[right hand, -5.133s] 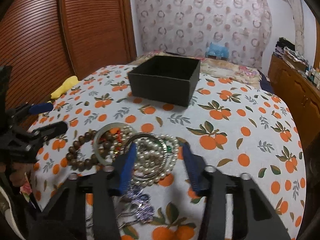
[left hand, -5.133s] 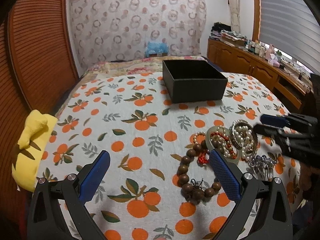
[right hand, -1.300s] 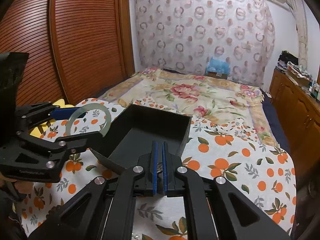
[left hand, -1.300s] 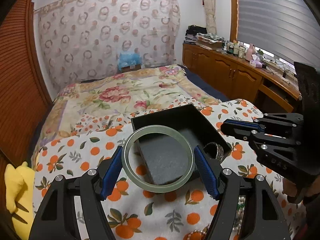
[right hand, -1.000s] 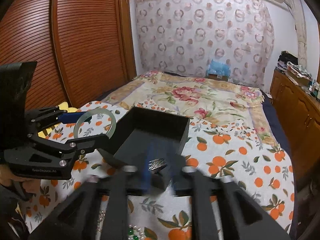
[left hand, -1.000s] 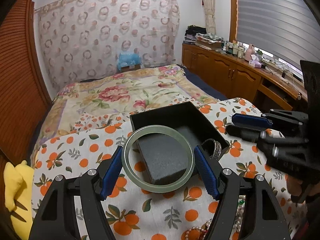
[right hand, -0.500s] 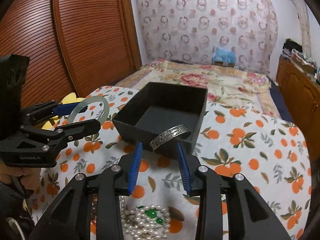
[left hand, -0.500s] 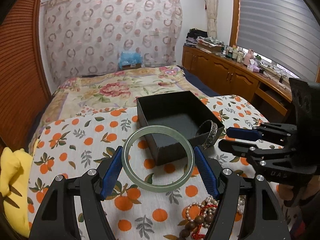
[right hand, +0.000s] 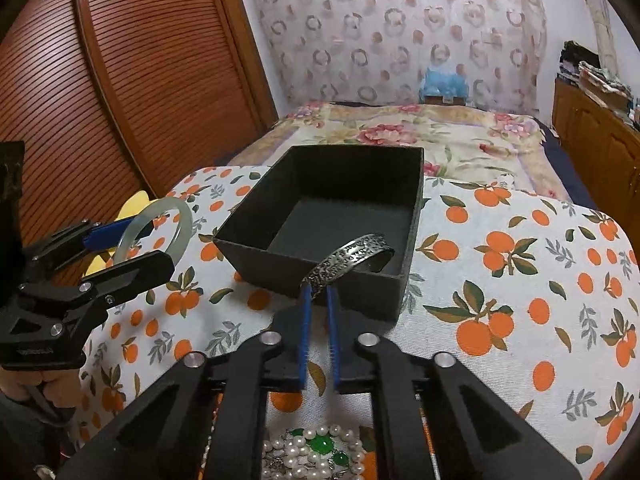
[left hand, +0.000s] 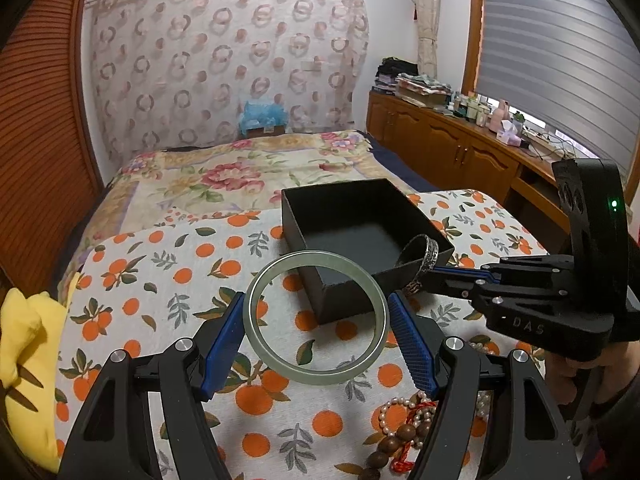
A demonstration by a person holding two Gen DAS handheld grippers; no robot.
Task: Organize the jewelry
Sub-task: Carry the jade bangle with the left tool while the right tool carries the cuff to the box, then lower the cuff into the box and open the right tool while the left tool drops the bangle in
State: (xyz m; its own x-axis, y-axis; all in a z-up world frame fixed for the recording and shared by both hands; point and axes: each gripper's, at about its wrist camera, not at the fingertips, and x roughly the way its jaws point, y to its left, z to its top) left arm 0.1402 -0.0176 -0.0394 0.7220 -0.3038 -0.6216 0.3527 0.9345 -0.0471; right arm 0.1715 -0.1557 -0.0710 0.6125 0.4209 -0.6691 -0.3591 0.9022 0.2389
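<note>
A black open box stands on the orange-print tablecloth. My left gripper is shut on a pale green jade bangle, held in the air in front of the box; it also shows in the right wrist view. My right gripper is shut on a silver cuff bracelet, held at the box's near rim; the cuff also shows in the left wrist view.
A pearl strand and wooden bead bracelet lie on the cloth near me; pearls with green stones lie under the right gripper. A yellow cloth sits at the left edge. A bed lies beyond the table.
Both grippers have pulled back a little from the box. The right gripper, open half a second ago with the cuff lying over the box rim, is now shut on the cuff.
</note>
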